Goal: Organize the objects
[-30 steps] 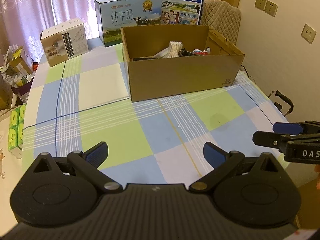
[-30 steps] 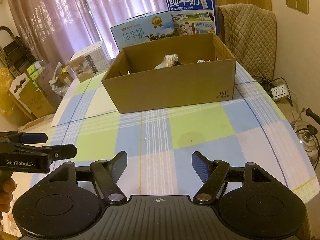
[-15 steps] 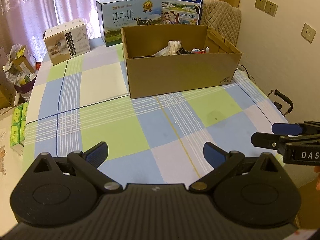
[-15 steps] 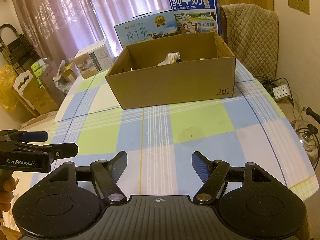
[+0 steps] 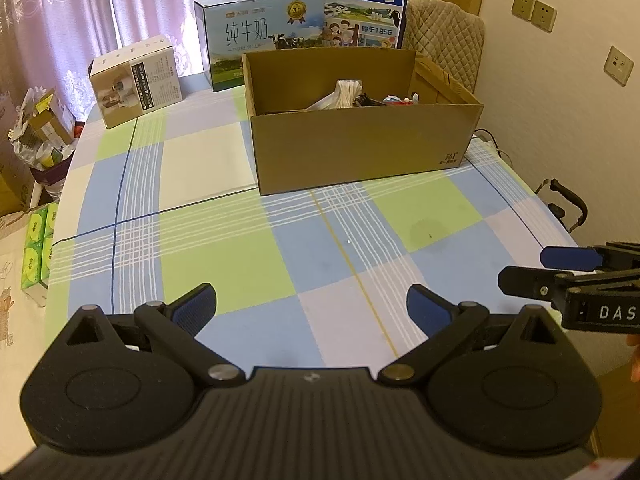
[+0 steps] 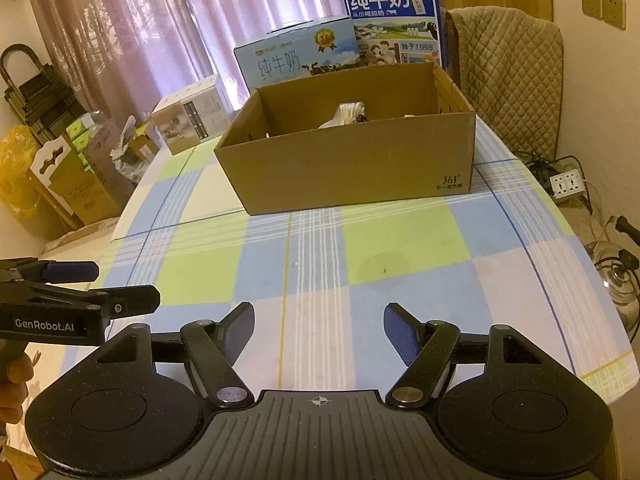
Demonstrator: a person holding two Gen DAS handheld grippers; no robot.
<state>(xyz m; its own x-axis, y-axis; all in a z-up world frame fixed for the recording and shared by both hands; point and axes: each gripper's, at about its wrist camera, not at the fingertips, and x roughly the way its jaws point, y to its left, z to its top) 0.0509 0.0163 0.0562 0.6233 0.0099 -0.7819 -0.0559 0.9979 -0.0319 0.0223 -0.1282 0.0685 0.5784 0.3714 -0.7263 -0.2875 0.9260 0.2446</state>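
Observation:
An open brown cardboard box (image 5: 360, 148) (image 6: 352, 168) stands on the checked tablecloth, well beyond both grippers. Inside it I see a white bundle (image 5: 346, 92) (image 6: 348, 114) and some dark and red items, mostly hidden by the box wall. My left gripper (image 5: 312, 306) hovers open over the near part of the table with nothing between its fingers. My right gripper (image 6: 319, 326) is open too, also empty, beside the left one. Each gripper shows at the edge of the other's view, the right gripper (image 5: 560, 272) and the left gripper (image 6: 92, 288).
Behind the box stand two milk cartons (image 5: 260, 40) (image 5: 360, 8) and a small white product box (image 5: 136, 80) at the far left. A padded chair (image 6: 508, 56) is at the back right. A power strip (image 6: 568, 184) and kettle (image 6: 616, 276) lie off the table's right edge.
The box looks a little farther off in both views than a second ago. Both grippers stay open and empty.

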